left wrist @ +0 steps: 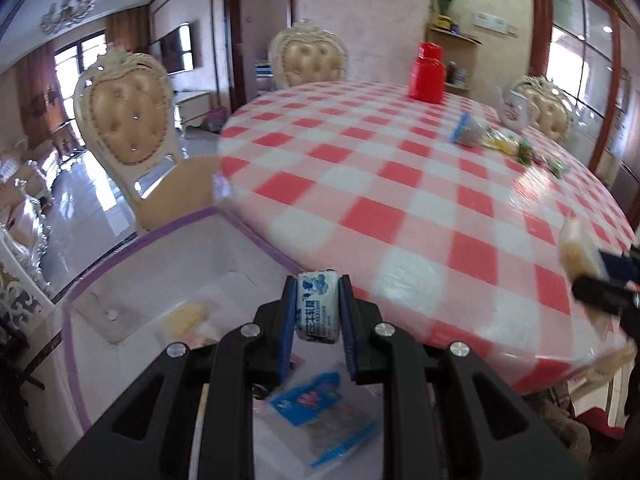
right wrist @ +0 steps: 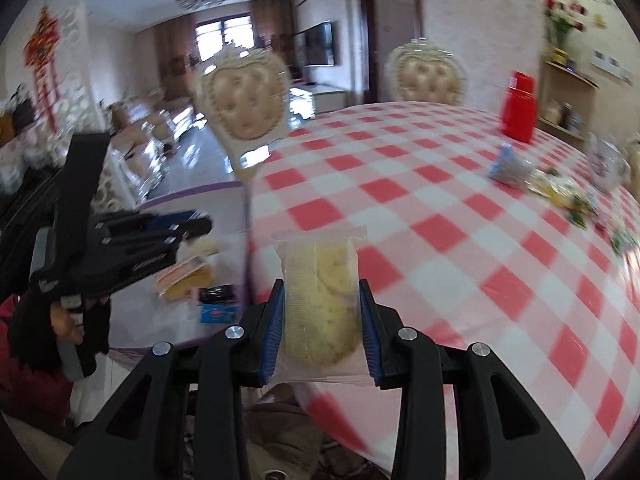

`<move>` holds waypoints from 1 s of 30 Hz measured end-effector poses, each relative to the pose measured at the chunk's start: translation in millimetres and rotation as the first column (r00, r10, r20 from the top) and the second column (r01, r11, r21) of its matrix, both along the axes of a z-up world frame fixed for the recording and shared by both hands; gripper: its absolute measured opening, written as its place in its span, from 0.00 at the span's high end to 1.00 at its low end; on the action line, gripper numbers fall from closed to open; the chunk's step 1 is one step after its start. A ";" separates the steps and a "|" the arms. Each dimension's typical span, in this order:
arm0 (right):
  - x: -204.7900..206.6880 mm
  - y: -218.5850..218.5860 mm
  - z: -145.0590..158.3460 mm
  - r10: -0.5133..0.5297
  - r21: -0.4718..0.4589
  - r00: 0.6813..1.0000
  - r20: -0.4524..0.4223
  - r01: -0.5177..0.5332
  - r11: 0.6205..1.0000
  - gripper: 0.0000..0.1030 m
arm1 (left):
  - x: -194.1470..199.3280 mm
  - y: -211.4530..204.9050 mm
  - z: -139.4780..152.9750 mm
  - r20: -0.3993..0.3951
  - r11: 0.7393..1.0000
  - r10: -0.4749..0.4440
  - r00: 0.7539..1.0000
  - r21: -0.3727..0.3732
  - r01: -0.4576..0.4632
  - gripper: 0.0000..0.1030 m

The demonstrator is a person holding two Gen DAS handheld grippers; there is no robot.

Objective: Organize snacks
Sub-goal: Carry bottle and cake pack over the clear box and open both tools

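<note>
I am mid-carry, taking two snacks from the checked table (left wrist: 400, 184) to the white box (left wrist: 168, 264) with the purple rim that sits beside its edge. My left gripper (left wrist: 318, 304) is clamped on a small white-and-blue candy pack (left wrist: 317, 306), held over the box near its table-side wall. My right gripper (right wrist: 320, 312) is pinched on a clear-wrapped biscuit (right wrist: 320, 300), held over the table's near edge, to the right of the box. Inside the box lie other packets. Next, I judge, each pack must be brought fully over the box's open floor and released. A pile of loose snacks (left wrist: 508, 144) waits far from the box.
</note>
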State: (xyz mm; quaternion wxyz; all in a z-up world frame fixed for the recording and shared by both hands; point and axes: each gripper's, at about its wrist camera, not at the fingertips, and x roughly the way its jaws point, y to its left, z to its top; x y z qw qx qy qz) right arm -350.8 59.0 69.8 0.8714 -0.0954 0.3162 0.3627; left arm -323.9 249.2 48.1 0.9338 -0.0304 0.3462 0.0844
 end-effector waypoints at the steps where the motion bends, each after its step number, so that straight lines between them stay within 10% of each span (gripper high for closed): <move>1: -1.8 10.9 0.4 0.025 -0.008 1.000 0.001 -0.025 1.000 0.66 | -1.2 5.2 1.3 0.006 1.000 0.013 1.000 0.003 -0.013 0.80; 24: -40.0 169.6 -35.3 0.444 -0.128 0.890 -0.104 -0.455 0.881 0.65 | -11.1 103.0 -2.4 -0.009 0.956 0.287 0.958 0.072 -0.286 0.77; 27: -41.0 169.2 -33.2 0.457 -0.093 0.882 -0.111 -0.467 0.879 0.56 | -13.4 109.8 -1.6 -0.002 0.937 0.339 0.941 0.086 -0.337 0.22; 30: -40.3 162.1 -27.8 0.440 -0.067 0.893 -0.094 -0.447 0.892 0.51 | -16.8 109.4 2.5 0.020 0.925 0.364 0.931 0.110 -0.363 0.20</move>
